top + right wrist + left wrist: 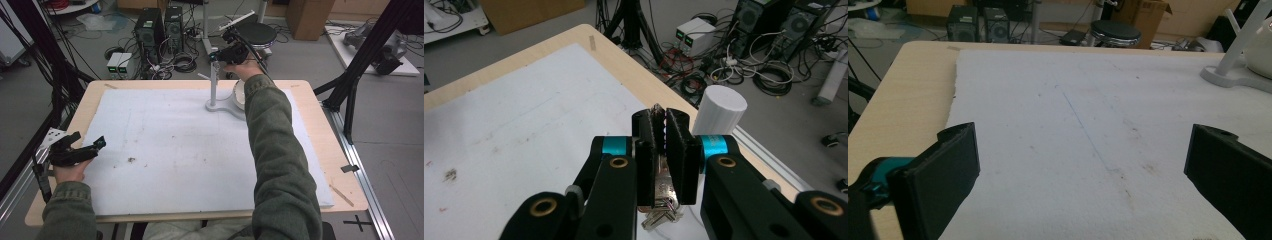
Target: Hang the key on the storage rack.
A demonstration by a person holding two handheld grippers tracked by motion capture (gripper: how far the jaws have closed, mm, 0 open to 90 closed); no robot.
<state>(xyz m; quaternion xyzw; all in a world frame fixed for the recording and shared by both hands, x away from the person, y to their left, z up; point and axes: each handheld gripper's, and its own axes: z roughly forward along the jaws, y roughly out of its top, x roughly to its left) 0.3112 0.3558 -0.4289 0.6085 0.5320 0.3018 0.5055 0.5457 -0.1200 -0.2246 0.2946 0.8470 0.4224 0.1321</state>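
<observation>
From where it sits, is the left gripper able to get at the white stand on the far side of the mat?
Probably yes. The left gripper sits open at the near left edge, and bare white mat lies between it and the white stand. The person's right forearm comes in beside the stand, so approach from the left.

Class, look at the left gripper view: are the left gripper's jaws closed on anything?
No: the left gripper has its jaws standing wide apart, with just the bare white mat between them.

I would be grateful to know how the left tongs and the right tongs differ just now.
The left tongs stand wide open, nothing between them; the right tongs are shut on a small silvery metal key. The left sit low at the table's near edge; the right are raised beside the white stand. Both have black jaws.
</observation>
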